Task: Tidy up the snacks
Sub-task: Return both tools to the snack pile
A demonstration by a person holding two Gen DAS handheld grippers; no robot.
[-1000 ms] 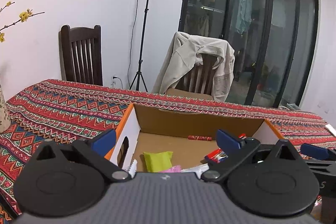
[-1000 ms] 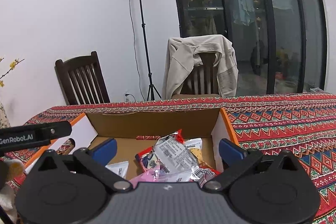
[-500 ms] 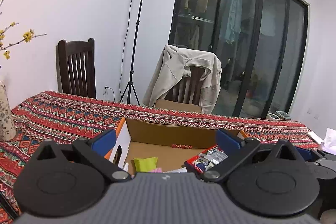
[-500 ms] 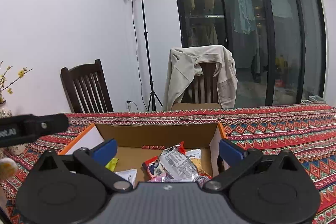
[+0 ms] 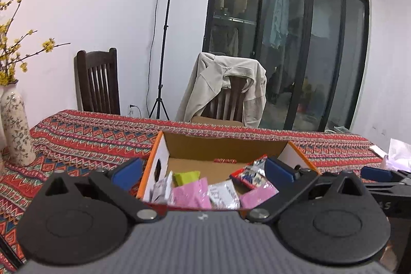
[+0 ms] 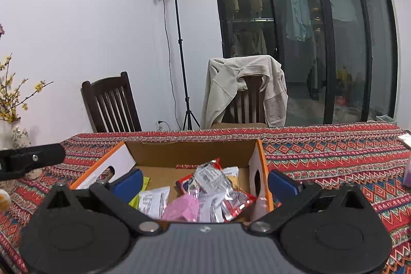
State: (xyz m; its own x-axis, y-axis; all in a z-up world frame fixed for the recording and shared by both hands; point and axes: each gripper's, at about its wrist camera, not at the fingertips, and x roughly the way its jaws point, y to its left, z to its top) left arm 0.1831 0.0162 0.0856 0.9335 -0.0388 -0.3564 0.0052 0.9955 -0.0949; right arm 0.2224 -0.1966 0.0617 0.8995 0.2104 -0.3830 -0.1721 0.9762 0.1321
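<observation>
An open cardboard box (image 5: 226, 148) with an orange rim sits on the patterned tablecloth (image 5: 84, 138). Inside lie several snack packets: pink ones (image 5: 190, 193), a green one (image 5: 186, 177), and red and silver ones (image 5: 250, 172). My left gripper (image 5: 203, 171) hangs open just short of the box's near edge, holding nothing. The right wrist view shows the same box (image 6: 192, 153) with a silver packet (image 6: 210, 177), a pink packet (image 6: 183, 204) and a white packet (image 6: 154, 199). My right gripper (image 6: 205, 182) is open and empty, also at the near edge.
A flowered vase (image 5: 15, 135) with yellow blossoms stands at the table's left end. Behind the table are a dark wooden chair (image 5: 99, 84), a chair draped with a beige jacket (image 5: 226, 89) and a light stand (image 5: 164, 43). White paper (image 5: 400, 153) lies far right.
Both grippers have drawn back and risen from over the box. The box now looks smaller, and its near edge and front packets have come into view.
</observation>
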